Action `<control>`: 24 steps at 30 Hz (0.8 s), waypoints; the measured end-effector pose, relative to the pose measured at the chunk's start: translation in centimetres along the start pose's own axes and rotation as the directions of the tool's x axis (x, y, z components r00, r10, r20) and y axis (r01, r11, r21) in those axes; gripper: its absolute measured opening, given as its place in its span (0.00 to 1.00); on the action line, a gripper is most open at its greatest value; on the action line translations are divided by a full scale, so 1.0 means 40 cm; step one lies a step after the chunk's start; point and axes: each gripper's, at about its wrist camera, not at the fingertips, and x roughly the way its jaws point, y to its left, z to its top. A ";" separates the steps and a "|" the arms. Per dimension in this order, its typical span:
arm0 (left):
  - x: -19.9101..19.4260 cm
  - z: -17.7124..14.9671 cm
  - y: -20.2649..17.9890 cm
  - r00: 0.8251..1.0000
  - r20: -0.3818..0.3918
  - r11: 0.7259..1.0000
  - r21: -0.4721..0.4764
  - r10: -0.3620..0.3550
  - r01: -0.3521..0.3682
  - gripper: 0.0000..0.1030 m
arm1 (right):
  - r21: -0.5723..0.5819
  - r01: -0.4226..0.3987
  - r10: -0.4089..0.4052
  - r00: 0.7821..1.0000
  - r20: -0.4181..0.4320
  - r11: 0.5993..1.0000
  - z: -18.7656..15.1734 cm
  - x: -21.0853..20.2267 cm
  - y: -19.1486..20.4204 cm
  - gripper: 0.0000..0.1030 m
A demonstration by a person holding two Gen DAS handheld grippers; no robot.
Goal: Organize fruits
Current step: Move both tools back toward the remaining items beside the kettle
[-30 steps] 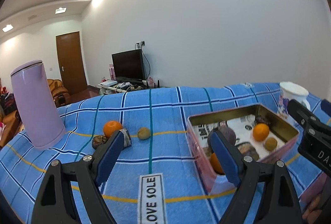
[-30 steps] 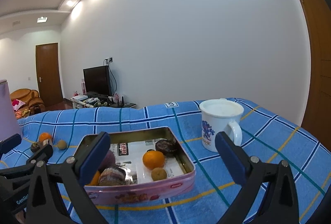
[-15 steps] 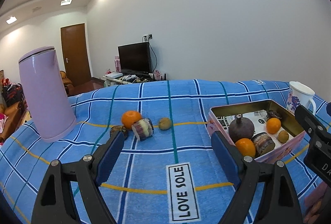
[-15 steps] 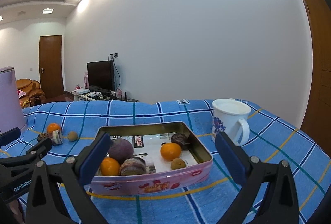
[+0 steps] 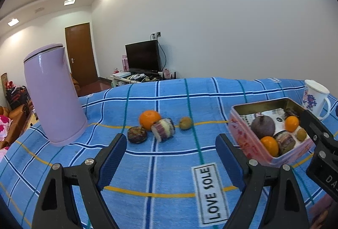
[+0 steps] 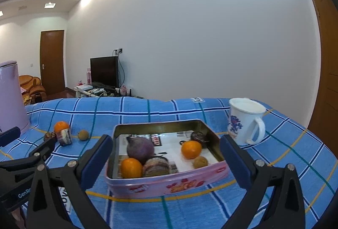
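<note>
A pink tin (image 6: pixel 169 185) (image 5: pixel 247 140) holds a dark purple fruit (image 6: pixel 140 147), two oranges (image 6: pixel 191 149) and several smaller pieces. Loose on the blue checked cloth lie an orange (image 5: pixel 149 118), a striped cut piece (image 5: pixel 163 132), a dark round fruit (image 5: pixel 136 134) and a small brownish fruit (image 5: pixel 185 122). My left gripper (image 5: pixel 171 155) stands open and empty just short of the loose group. In the right wrist view my right gripper (image 6: pixel 166 157) is open, its blue pads either side of the tin's near end without touching it.
A tall lilac kettle (image 5: pixel 52 91) stands left of the loose fruit. A white flowered mug (image 6: pixel 245 121) sits right of the tin. The cloth bears a "LOVE SOLE" label (image 5: pixel 209 191). Beyond the table are a TV, a door and a sofa.
Both grippers drew back toward the near edge and shifted left; the loose fruit and the tin now show clear ahead of the fingers. Both stayed open.
</note>
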 end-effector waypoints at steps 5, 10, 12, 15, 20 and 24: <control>0.015 0.002 0.029 0.999 0.004 0.999 0.031 0.035 -0.035 0.85 | -0.012 -0.021 0.021 1.000 -0.008 1.000 0.004 0.012 0.048 1.00; 0.043 0.007 0.073 0.997 -0.013 0.996 0.044 0.076 -0.075 0.84 | -0.026 -0.052 0.051 0.999 -0.018 0.998 0.009 0.027 0.106 1.00; 0.056 0.010 0.094 0.994 -0.019 0.993 0.050 0.105 -0.104 0.85 | -0.033 -0.062 0.062 0.998 -0.019 0.998 0.012 0.034 0.126 1.00; 0.079 0.015 0.127 0.990 -0.034 0.990 0.050 0.136 -0.135 0.85 | -0.044 -0.079 0.078 0.997 -0.028 0.996 0.016 0.046 0.157 1.00; 0.122 0.022 0.181 0.984 -0.071 0.986 0.032 0.166 -0.164 0.85 | -0.050 -0.096 0.094 0.995 -0.039 0.994 0.021 0.068 0.203 1.00; 0.150 0.028 0.226 0.976 -0.079 0.979 0.012 0.202 -0.202 0.85 | -0.049 -0.110 0.108 0.993 -0.052 0.993 0.025 0.090 0.235 1.00</control>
